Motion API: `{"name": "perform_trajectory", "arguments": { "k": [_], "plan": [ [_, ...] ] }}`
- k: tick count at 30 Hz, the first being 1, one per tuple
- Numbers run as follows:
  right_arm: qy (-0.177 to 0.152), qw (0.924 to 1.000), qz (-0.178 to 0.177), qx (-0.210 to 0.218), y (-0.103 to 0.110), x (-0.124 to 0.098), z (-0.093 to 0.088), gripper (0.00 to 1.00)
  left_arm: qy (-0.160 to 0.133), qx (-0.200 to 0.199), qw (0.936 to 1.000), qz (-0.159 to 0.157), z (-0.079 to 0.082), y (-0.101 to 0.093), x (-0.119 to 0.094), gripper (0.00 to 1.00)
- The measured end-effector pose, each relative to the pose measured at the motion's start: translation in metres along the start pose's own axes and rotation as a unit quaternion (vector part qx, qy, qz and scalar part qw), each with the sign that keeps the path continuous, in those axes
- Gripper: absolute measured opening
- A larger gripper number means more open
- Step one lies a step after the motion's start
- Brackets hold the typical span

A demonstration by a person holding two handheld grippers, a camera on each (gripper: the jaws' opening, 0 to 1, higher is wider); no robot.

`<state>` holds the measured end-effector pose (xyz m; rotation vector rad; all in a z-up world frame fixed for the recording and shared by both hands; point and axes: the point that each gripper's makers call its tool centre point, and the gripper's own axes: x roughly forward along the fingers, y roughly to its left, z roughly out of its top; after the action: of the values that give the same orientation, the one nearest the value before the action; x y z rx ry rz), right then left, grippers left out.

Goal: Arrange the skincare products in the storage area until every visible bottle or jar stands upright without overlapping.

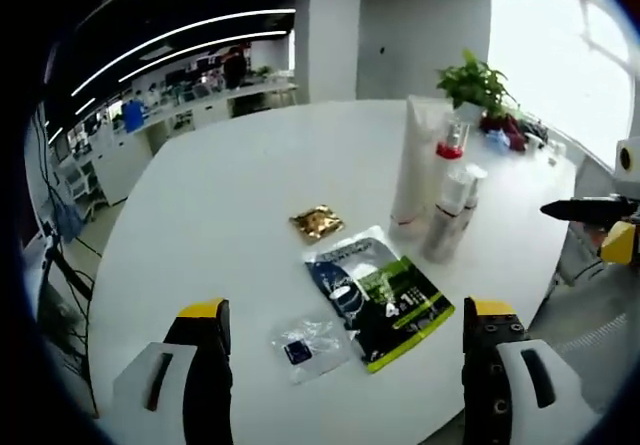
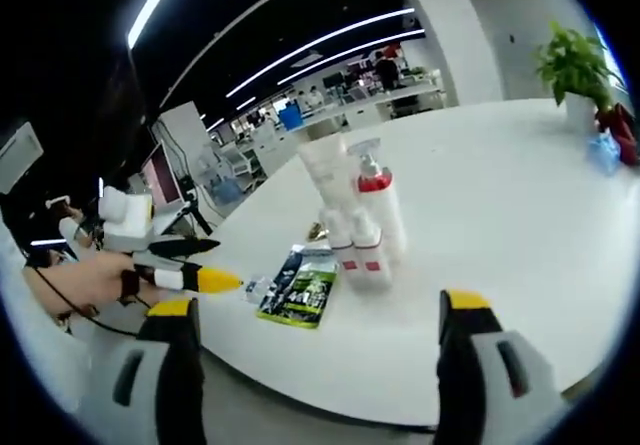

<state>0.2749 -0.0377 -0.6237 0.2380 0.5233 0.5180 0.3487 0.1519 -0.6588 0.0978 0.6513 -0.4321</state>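
Open-plan office behind, ceiling light strips, white table (image 1: 230, 185) carrying everything. Left gripper (image 1: 345, 350) hangs over the near edge, jaws spread wide, nothing between them. Right gripper (image 2: 315, 350) likewise released and empty, off the table edge; it also shows in the left gripper view at the right side (image 1: 590, 210), dark jaws with a yellow tip.

Upright cluster near the table's right edge in the left gripper view: white tube (image 1: 415, 165) standing on its cap, red-capped bottle (image 1: 450, 145) just beside it, two slim white bottles (image 1: 450, 215) in front, touching each other. All upright.

Flat on the table toward the near edge: dark green-and-blue sachet (image 1: 380, 300), small clear packet (image 1: 310, 345) just beside its near corner, gold foil sachet (image 1: 317, 222) apart, nearer the centre. Potted plant (image 1: 475, 85) at the far edge.
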Motion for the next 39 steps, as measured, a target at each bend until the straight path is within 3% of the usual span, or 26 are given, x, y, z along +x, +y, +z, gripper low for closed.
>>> {"name": "perform_trajectory", "arguments": {
  "k": [4, 17, 27, 39],
  "plan": [
    [0.001, 1.0000, -0.001, -0.001, 0.000, 0.000, 0.000, 1.00, 0.008, -0.008, 0.9999, 0.006, 0.007, 0.001, 0.017, 0.95],
    [0.005, 1.0000, -0.008, 0.000, -0.003, 0.000, -0.002, 1.00, 0.044, -0.056, 0.9973, 0.012, 0.005, 0.002, 0.055, 0.93],
    [0.016, 0.9998, -0.010, 0.000, -0.005, 0.001, -0.005, 0.99, 0.066, -0.120, 0.9898, 0.039, 0.004, 0.011, 0.088, 0.93],
    [0.040, 0.9990, -0.018, -0.002, -0.009, 0.004, -0.013, 0.98, 0.083, -0.155, 0.9823, 0.066, 0.005, 0.025, 0.123, 0.92]
  ]
}}
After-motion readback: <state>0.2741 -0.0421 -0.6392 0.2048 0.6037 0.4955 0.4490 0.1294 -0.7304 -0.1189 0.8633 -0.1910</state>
